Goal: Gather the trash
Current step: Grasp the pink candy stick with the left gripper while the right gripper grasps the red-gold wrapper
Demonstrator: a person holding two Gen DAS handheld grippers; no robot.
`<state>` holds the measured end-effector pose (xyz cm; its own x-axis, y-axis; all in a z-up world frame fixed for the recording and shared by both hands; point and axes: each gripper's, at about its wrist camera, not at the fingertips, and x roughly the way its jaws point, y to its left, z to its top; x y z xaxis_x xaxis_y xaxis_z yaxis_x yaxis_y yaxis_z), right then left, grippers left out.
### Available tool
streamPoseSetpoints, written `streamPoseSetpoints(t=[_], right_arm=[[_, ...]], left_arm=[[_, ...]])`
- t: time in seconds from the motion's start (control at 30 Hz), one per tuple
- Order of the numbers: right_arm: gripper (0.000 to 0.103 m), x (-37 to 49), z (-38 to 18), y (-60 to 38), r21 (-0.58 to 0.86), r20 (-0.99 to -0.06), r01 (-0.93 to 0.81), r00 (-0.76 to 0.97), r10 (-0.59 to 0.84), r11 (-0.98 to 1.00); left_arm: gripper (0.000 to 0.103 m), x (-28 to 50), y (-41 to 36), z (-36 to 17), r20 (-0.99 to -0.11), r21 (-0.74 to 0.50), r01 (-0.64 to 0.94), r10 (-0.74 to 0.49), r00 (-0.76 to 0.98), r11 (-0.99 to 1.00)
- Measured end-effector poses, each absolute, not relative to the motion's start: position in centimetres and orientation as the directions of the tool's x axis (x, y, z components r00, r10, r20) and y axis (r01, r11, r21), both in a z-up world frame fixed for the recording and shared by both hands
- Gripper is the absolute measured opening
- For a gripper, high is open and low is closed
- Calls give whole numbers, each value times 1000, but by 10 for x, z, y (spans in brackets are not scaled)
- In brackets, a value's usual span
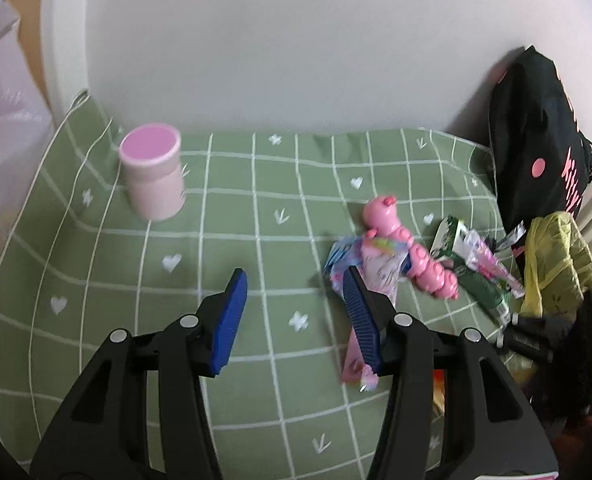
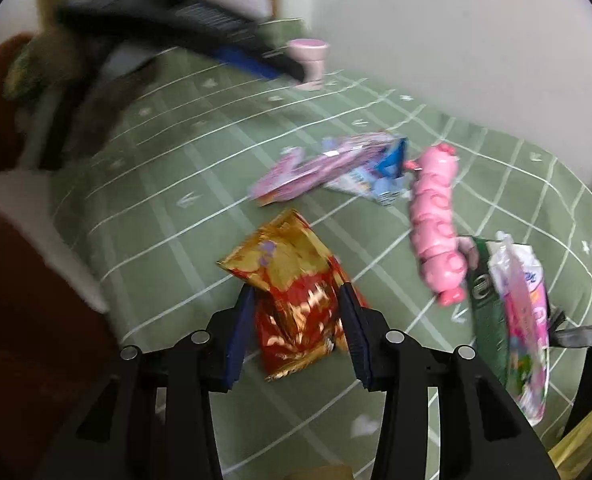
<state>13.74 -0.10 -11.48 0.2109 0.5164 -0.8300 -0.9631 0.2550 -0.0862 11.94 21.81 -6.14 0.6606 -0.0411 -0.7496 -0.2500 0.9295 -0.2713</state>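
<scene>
On the green checked cloth (image 1: 216, 240) my left gripper (image 1: 295, 280) stands open with nothing between its fingers. Its right finger overlaps a pink and blue wrapper (image 1: 376, 268) that lies beside a pink caterpillar toy (image 1: 408, 248). A green wrapper (image 1: 476, 276) lies further right. In the right wrist view my right gripper (image 2: 297, 294) is open and straddles a red and gold wrapper (image 2: 296, 300) lying flat on the cloth. The pink and blue wrapper (image 2: 328, 168), the toy (image 2: 436, 216), the green wrapper (image 2: 488, 304) and a pink and white packet (image 2: 524, 312) lie beyond and to the right.
A pink cup (image 1: 152, 176) stands at the far left by the white wall. A black bag (image 1: 536, 128) and a yellow plastic bag (image 1: 552, 264) sit at the right edge. A dark red sleeve (image 2: 24, 280) fills the left of the right wrist view.
</scene>
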Motion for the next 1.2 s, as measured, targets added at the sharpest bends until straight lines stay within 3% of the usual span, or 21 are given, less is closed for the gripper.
streamPoseSetpoints(t=[0.13,0.27,0.43,0.63,0.67,0.7,0.73,0.87,1.2], right_arm=[[46,177,-111,-7,-17,-807,-918,246,536,396],[47,211,-109,-22,141,-786,-863,200,585,484],[47,218,-112,-20,172,-793,-874,151,591,454],[47,210,-106,-22,161,-791,-893,138,596,421],[47,209,-104,-23,154,-785,-895,146,602,418],[47,209,-102,-23,146,-781,-897,155,605,417],[47,210,-101,-23,140,-780,-898,159,605,417],[47,214,-101,-16,101,-783,-908,180,595,407],[47,193,-113,-8,250,-797,-905,10,604,345]], left_arm=[[47,112,221,-69,-764,-269,-260,-41,644,927],[47,111,216,-72,-765,-287,-249,-65,640,925],[48,117,198,-76,-756,-335,-179,-151,637,925],[48,135,160,-97,-817,-282,-128,-168,551,951],[44,139,158,-101,-831,-285,-143,-170,529,948],[30,141,158,-103,-838,-296,-156,-178,515,942],[22,142,159,-104,-838,-309,-163,-187,513,937],[19,138,174,-90,-808,-342,-204,-176,562,917],[19,122,209,-71,-797,-313,-272,-96,596,910]])
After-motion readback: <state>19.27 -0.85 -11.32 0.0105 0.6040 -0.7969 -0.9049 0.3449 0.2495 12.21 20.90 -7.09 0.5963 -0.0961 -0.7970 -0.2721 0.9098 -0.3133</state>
